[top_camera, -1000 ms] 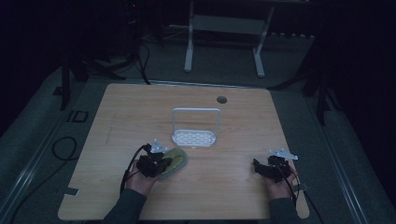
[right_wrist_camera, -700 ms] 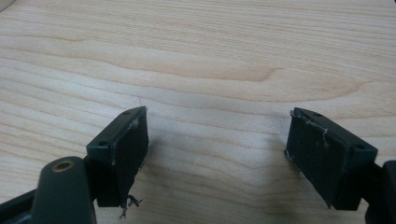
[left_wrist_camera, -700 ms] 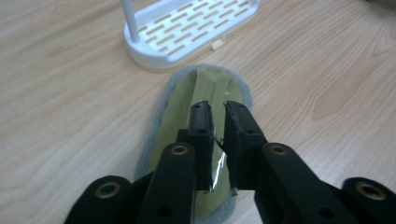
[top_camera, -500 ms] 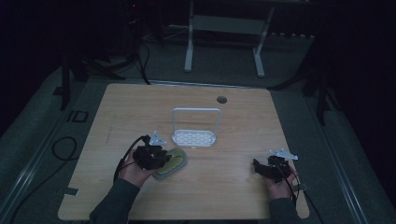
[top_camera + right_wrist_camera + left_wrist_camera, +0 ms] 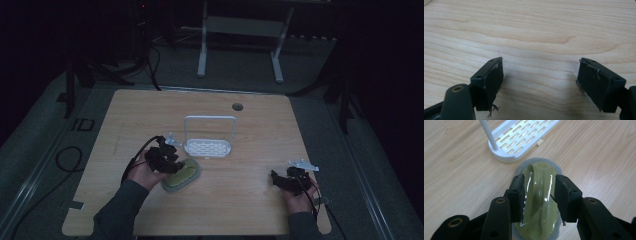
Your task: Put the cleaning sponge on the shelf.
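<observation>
Left gripper (image 5: 539, 195), jaws just opened wide astride the green scrubber (image 5: 539, 202), gripping nothing: lift straight up, clear of the white rack (image 5: 521, 138) beyond.

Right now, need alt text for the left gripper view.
The left gripper, jaws open, straddles the glossy olive-green handle of a scrubbing pad lying on a wooden table; the pads do not press on it. A white slotted rack with an upright post stands just beyond it.

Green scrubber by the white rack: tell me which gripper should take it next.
Left. The left gripper, jaws just opened, straddles the green scrubber beside the white rack. The right gripper rests open on bare table, far off.
</observation>
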`<action>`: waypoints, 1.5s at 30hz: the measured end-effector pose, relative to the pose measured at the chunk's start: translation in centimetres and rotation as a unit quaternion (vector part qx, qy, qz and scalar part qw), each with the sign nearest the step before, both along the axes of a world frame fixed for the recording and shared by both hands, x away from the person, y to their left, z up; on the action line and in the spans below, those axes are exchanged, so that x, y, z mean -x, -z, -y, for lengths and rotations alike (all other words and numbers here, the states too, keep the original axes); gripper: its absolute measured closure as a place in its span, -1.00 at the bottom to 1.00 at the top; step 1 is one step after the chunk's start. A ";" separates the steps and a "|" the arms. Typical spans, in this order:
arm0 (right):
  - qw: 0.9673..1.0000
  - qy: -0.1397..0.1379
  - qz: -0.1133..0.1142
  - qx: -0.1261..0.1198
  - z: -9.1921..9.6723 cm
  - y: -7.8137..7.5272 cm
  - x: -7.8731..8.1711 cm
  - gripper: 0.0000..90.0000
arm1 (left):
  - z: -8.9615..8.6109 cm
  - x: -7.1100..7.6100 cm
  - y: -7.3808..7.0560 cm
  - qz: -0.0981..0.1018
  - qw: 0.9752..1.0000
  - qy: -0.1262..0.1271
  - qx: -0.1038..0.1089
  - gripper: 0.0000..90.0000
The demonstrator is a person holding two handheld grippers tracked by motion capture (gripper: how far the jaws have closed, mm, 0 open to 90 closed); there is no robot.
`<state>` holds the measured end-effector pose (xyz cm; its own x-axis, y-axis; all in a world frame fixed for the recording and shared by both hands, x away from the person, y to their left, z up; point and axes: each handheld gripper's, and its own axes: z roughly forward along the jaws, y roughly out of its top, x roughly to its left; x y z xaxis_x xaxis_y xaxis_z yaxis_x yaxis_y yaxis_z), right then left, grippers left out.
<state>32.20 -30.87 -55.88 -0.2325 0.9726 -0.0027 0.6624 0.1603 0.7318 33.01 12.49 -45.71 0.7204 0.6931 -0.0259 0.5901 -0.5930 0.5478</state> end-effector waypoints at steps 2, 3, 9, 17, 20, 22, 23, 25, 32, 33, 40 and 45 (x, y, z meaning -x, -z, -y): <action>1.000 0.000 0.000 0.000 0.0 0.0 0.0 -0.54 | 0.1 -0.3 -0.1 -0.008 1.000 0.002 -0.004 0.34; 1.000 0.000 0.000 0.000 0.0 0.0 0.0 -0.54 | 0.2 -0.5 -0.2 -0.012 1.000 0.003 -0.007 0.34; 1.000 0.000 0.000 -0.001 0.0 0.0 0.0 -0.54 | 0.7 -1.3 -0.6 -0.034 0.999 0.016 -0.031 0.33; 1.000 -0.001 0.001 0.000 0.0 0.0 0.0 -0.55 | 1.5 -2.2 -0.9 -0.064 0.995 0.034 -0.064 0.31; 1.000 -0.001 0.001 0.000 0.0 0.0 0.0 -0.55 | 1.9 -2.4 -1.1 -0.075 0.993 0.040 -0.076 0.31; 1.000 -0.001 0.001 0.000 0.0 0.0 0.0 -0.55 | 2.2 -2.6 -1.1 -0.080 0.992 0.044 -0.085 0.31; 1.000 -0.001 0.001 0.000 0.0 0.0 0.0 -0.55 | 2.3 -2.7 -1.2 -0.083 0.991 0.047 -0.089 0.31; 1.000 -0.002 0.001 0.001 0.0 0.0 0.0 -0.55 | 2.6 -2.9 -1.2 -0.087 0.990 0.052 -0.097 0.31; 1.000 -0.002 0.001 0.000 0.0 0.0 0.0 -0.55 | 3.3 -3.5 -1.2 -0.106 0.985 0.061 -0.122 0.29; 1.000 -0.002 0.001 0.001 0.0 0.0 0.0 -0.55 | 3.4 -3.6 -1.2 -0.107 0.984 0.063 -0.126 0.29; 1.000 -0.001 0.000 0.000 0.0 0.0 0.0 -0.55 | 4.1 -4.1 -0.9 -0.128 0.978 0.076 -0.145 0.29; 1.000 -0.002 0.000 0.000 0.0 0.0 0.0 -0.56 | 4.6 -4.3 -0.5 -0.138 0.974 0.088 -0.159 0.29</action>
<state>32.23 -30.86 -55.89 -0.2361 0.9717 -0.0023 0.6621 0.1626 0.7316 37.36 7.87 -45.20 0.8248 0.5642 -0.0387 0.5627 -0.8120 0.1548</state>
